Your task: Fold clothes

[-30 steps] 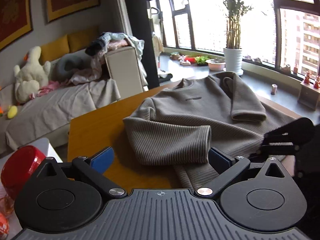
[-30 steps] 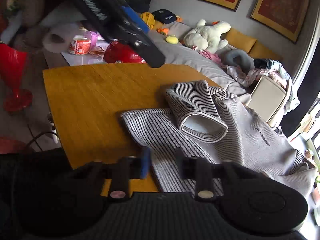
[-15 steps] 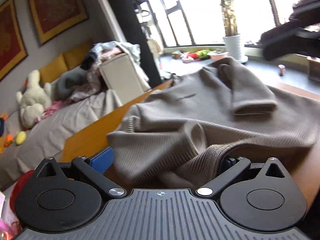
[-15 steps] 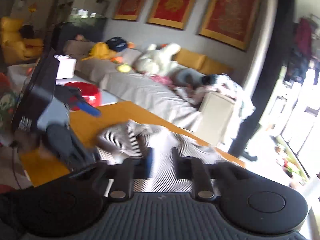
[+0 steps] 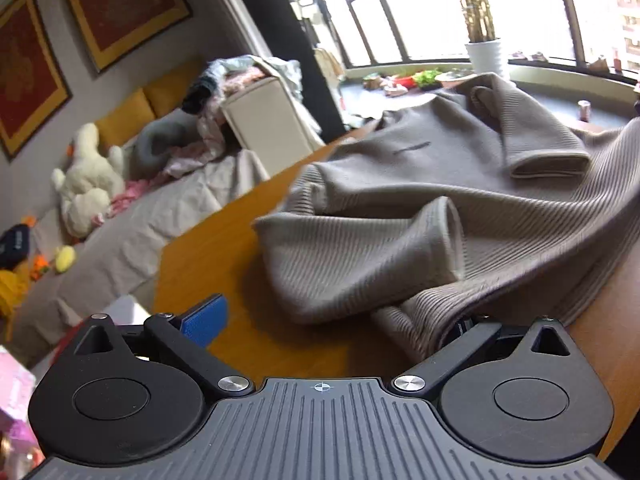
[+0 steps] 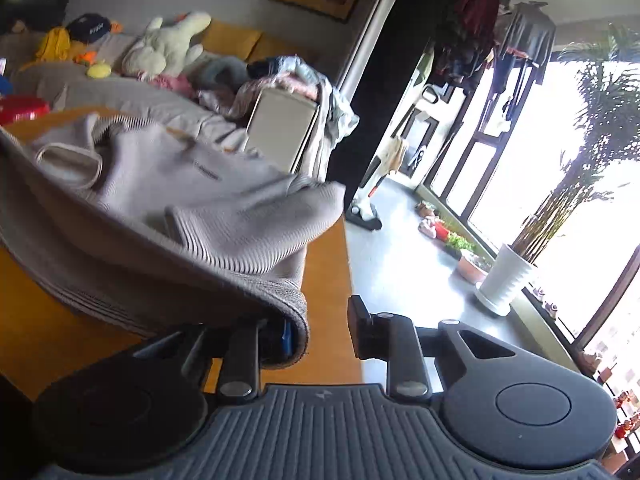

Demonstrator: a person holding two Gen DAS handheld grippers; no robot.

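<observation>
A grey-covered sofa [image 5: 168,216] fills the room's 9 o'clock side in the left wrist view, carrying yellow cushions [image 5: 128,110], a cream plush toy [image 5: 88,178] and a heap of loose clothes [image 5: 240,74] piled over its pale armrest. Bright windows span 12 to 3 o'clock, with a white plant pot [image 5: 485,58] on the sill.

An orange wooden bench [image 5: 208,256] occupies the middle, and on it lies the taupe ribbed sweater [image 5: 400,184], its chest face up with a small dark mark near the centre. Both sleeves are folded in over the body: one cuff [image 5: 548,166] lies flat at 2 o'clock, the other cuff [image 5: 444,236] gapes open at centre. The hem is lifted off the bench and drawn into a taut ridge running from 3 o'clock down to 5 o'clock.

The left tool [image 5: 332,320] stands wide apart: its blue-padded finger [image 5: 204,320] is bare at 8 o'clock, while the opposite finger at 5 o'clock is tucked under the raised hem, covered by cloth.

In the right wrist view, the right tool [image 6: 320,330] is likewise parted. The sweater's hem corner [image 6: 296,316] drapes over its 7 o'clock finger, a blue pad just showing beneath the fold; the finger [image 6: 360,328] at 5 o'clock is bare and clear of the fabric. The sweater stretches from there toward 10 o'clock across the bench.
</observation>
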